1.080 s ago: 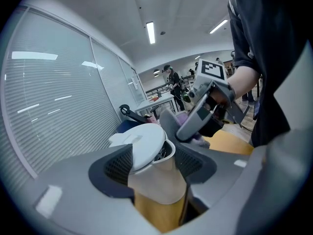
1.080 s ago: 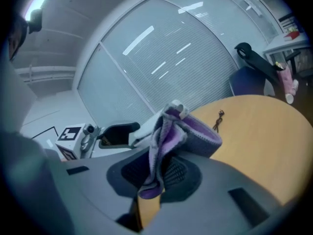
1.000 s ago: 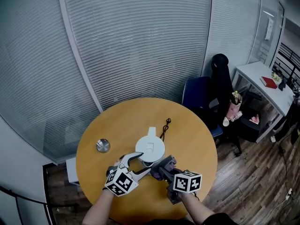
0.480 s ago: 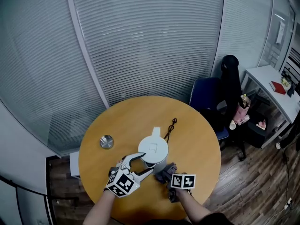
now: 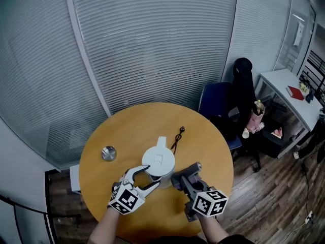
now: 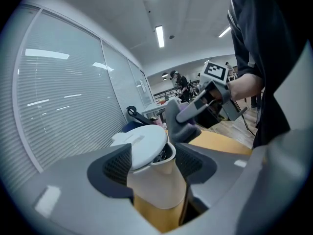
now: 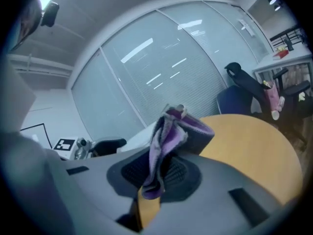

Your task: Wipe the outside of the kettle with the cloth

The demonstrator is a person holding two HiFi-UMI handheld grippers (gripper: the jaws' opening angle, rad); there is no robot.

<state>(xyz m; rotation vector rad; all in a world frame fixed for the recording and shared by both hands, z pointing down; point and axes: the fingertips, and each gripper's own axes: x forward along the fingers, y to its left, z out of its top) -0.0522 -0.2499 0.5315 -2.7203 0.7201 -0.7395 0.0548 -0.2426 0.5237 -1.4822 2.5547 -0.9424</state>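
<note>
The left claw (image 5: 151,177) is white and grey, the right claw (image 5: 185,173) dark grey. Both have black meshed pads (image 6: 116,166). Each carries a cube (image 5: 125,200) with black-and-white square markers. The person wears a dark top (image 6: 264,58).

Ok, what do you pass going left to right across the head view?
Metal disc → kettle → cloth → blue chair → white desk.
</note>
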